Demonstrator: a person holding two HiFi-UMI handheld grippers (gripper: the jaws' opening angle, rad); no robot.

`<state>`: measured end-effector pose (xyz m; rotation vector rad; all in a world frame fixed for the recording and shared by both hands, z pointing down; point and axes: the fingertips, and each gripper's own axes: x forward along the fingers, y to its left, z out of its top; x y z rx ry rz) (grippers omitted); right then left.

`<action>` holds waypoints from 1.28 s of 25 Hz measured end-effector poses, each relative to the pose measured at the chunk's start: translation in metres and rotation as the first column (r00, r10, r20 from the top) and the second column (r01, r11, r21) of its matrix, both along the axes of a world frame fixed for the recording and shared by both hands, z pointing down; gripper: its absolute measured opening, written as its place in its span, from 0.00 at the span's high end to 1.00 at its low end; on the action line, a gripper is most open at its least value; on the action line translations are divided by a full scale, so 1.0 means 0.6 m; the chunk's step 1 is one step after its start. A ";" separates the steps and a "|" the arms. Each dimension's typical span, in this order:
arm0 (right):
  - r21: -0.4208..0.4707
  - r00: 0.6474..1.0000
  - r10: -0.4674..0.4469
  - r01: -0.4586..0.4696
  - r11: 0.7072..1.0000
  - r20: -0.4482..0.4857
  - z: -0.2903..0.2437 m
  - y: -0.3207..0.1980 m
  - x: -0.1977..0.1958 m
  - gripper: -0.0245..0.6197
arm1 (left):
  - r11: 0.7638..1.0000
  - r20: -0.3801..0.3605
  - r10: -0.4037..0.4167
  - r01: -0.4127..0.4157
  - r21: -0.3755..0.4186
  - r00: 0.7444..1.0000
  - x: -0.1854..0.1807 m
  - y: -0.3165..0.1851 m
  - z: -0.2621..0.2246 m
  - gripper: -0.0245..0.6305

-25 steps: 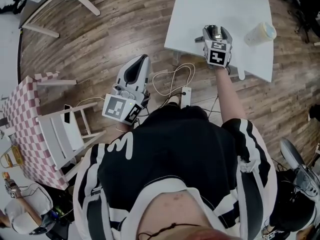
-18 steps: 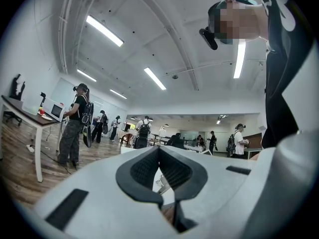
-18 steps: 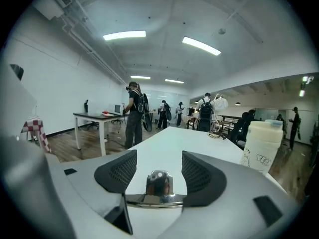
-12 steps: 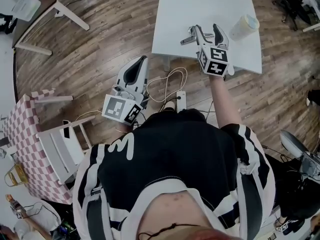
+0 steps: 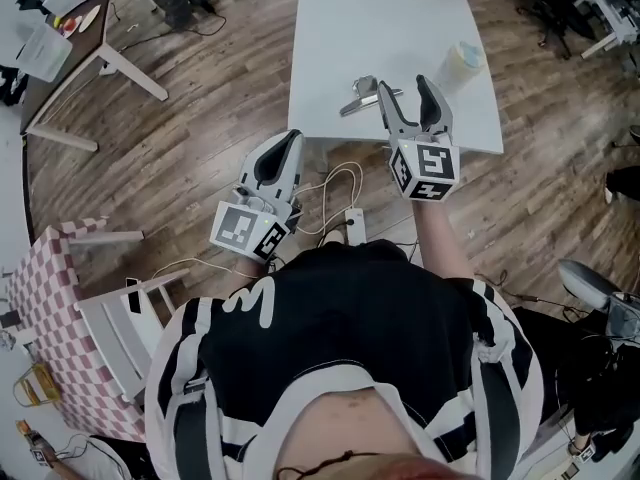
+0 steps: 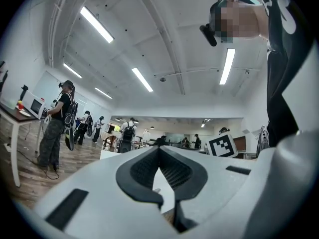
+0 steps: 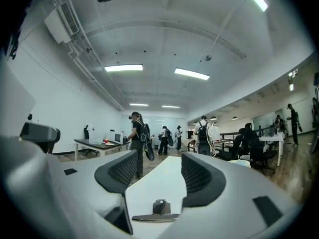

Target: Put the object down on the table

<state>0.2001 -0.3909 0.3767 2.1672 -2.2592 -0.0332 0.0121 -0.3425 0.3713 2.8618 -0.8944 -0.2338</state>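
Note:
A small metal handle-like object [image 5: 356,97] lies on the white table [image 5: 370,23] near its front edge. In the right gripper view the metal object [image 7: 158,211] rests flat on the tabletop [image 7: 159,183], low between the jaws and touching neither pad. My right gripper [image 5: 408,96] stands open just right of it, with nothing held. My left gripper [image 5: 281,149] hangs shut and empty over the wooden floor, left of the table's front corner. In the left gripper view its pads [image 6: 159,151] meet at the tips.
A pale cup [image 5: 462,60] stands at the table's right edge. A power strip [image 5: 352,226] and looped cables lie on the floor under the table's front. A checked-cloth table [image 5: 55,308] and a white chair [image 5: 130,318] are at the left. People stand far off.
My right gripper was shut on the metal object over the table; it has opened and drawn back toward me. The object now lies on the tabletop. The left gripper stays shut.

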 end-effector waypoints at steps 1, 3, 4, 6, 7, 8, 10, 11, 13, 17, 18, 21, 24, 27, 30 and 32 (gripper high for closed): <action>0.006 1.000 -0.002 0.002 1.000 -0.006 -0.004 0.009 -0.004 0.51 | 1.000 -0.002 0.010 -0.010 0.002 1.000 0.005 0.001 -0.001 0.96; 0.016 1.000 -0.005 0.005 1.000 -0.002 -0.011 0.026 -0.009 0.51 | 1.000 -0.005 0.030 -0.030 0.006 1.000 0.016 0.003 -0.003 0.96; 0.020 1.000 -0.006 0.006 1.000 0.004 -0.015 0.035 -0.011 0.51 | 0.999 -0.006 0.041 -0.041 0.008 0.999 0.022 0.004 -0.003 0.96; 0.029 1.000 -0.007 0.007 1.000 0.008 -0.020 0.050 -0.013 0.51 | 0.998 -0.007 0.066 -0.066 0.013 0.998 0.035 0.006 -0.005 0.96; 0.033 1.000 -0.006 0.006 0.999 0.005 -0.022 0.057 -0.014 0.51 | 0.997 -0.008 0.078 -0.078 0.016 0.997 0.041 0.007 -0.006 0.96; 0.036 1.000 -0.006 0.006 0.999 0.003 -0.023 0.063 -0.014 0.51 | 0.996 -0.008 0.090 -0.090 0.018 0.996 0.048 0.009 -0.007 0.96; 0.039 1.000 -0.004 0.004 0.999 0.013 -0.022 0.074 -0.012 0.52 | 0.993 -0.008 0.113 -0.113 0.021 0.994 0.061 0.012 -0.007 0.96; 0.039 1.000 -0.002 0.002 0.999 0.021 -0.021 0.079 -0.011 0.52 | 0.992 -0.007 0.124 -0.123 0.023 0.992 0.067 0.013 -0.008 0.96; 0.038 1.000 0.006 -0.007 0.999 0.023 -0.020 0.086 -0.012 0.55 | 0.990 -0.002 0.141 -0.141 0.024 0.990 0.075 0.015 -0.007 0.96; 0.044 0.999 0.041 -0.041 0.998 0.009 -0.021 0.097 -0.011 0.76 | 0.984 0.004 0.176 -0.176 0.026 0.984 0.089 0.014 -0.007 0.96; 0.041 0.999 0.047 -0.047 0.998 0.008 -0.019 0.099 -0.011 0.80 | 0.983 0.007 0.184 -0.184 0.026 0.983 0.092 0.016 -0.006 0.96; 0.027 0.999 0.053 -0.053 0.998 0.009 -0.009 0.104 -0.014 0.83 | 0.980 0.014 0.199 -0.199 0.029 0.980 0.096 0.022 -0.004 0.96; 0.025 0.999 0.044 -0.044 0.999 0.019 -0.002 0.106 -0.021 0.88 | 0.978 0.013 0.207 -0.208 0.026 0.978 0.098 0.023 0.002 0.96; 0.025 0.999 0.027 -0.028 0.999 0.024 0.005 0.109 -0.028 0.90 | 0.976 0.008 0.215 -0.215 0.022 0.977 0.102 0.025 0.007 0.96; 0.017 0.999 0.020 -0.021 1.000 0.041 0.013 0.112 -0.032 0.91 | 0.975 0.009 0.221 -0.221 0.015 0.975 0.105 0.026 0.009 0.96; 0.017 0.999 0.015 -0.015 1.000 0.051 0.013 0.115 -0.036 0.92 | 0.974 0.016 0.226 -0.226 0.016 0.974 0.105 0.028 0.008 0.96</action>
